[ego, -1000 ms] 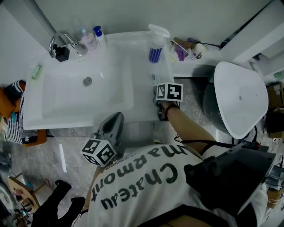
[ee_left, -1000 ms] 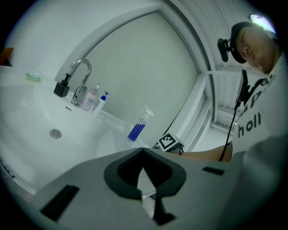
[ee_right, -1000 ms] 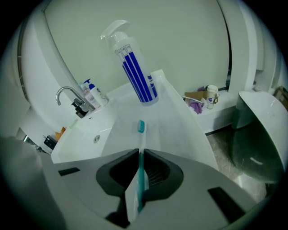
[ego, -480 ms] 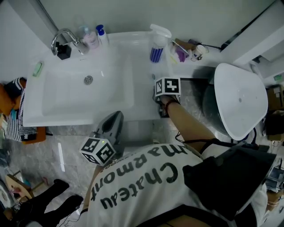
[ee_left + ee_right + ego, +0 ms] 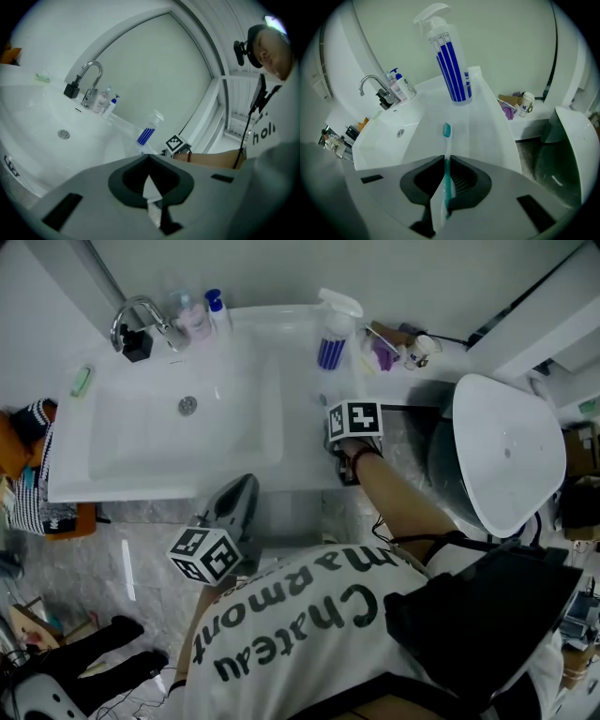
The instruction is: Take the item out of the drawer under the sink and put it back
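Note:
My right gripper (image 5: 445, 160) is shut on a teal and white toothbrush (image 5: 447, 140), whose head points out over the right rim of the white sink (image 5: 417, 126). In the head view this gripper (image 5: 349, 427) hovers at the basin's right edge. A blue-striped spray bottle (image 5: 451, 65) stands just beyond it on the rim. My left gripper (image 5: 246, 491) is held low in front of the sink, its jaws together with nothing between them (image 5: 149, 158). No drawer shows in any view.
A chrome tap (image 5: 141, 317) and small soap bottles (image 5: 195, 317) stand at the sink's back left. Small clutter (image 5: 398, 343) sits on the counter to the right. A white toilet lid (image 5: 506, 446) is close on the right. A person's legs (image 5: 84, 662) are at lower left.
My right gripper with the toothbrush has edged slightly farther over the sink rim. The left gripper has stayed nearly still. The legs at lower left have shifted.

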`<state>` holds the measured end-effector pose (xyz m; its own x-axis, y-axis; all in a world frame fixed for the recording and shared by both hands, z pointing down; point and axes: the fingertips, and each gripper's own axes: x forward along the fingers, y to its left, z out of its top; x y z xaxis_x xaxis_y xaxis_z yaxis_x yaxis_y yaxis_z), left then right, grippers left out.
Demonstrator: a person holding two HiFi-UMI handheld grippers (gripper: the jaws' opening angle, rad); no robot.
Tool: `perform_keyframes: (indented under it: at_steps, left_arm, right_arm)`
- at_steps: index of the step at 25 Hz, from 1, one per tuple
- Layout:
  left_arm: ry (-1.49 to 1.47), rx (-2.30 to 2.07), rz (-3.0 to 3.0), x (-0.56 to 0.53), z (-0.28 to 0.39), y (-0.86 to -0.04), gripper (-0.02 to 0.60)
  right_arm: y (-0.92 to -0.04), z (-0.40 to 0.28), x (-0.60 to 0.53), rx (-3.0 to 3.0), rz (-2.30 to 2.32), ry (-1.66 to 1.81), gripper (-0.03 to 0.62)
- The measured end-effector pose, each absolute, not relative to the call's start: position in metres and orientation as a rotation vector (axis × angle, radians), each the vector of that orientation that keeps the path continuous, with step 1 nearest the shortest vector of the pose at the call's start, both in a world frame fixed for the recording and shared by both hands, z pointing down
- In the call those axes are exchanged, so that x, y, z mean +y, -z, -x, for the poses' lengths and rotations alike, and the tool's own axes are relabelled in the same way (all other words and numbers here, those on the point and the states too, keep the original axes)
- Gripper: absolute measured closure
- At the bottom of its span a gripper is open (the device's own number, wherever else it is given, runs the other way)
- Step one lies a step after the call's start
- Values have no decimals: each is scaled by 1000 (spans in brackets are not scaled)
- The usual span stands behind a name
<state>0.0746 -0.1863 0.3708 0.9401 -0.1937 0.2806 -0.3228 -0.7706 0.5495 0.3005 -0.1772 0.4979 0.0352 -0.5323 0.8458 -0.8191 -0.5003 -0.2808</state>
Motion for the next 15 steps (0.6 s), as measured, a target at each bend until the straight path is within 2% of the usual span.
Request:
perform_keyframes:
  at_steps: [9,11,15]
  left_arm:
    - [-257,-384,-2480,-173,-64,-368,574]
    - [-251,-391,-2483,-172,-62,-368,574]
    - [-244,-403,-2488,-170,-59,-365,574]
  right_arm:
    - [-492,-295,-171,-1404,-2025,-1397,547]
    - [-489,-296,-172,-1419,-2035,-1364,500]
    - [-482,-298,-173,-1440,-2061,-1348,500]
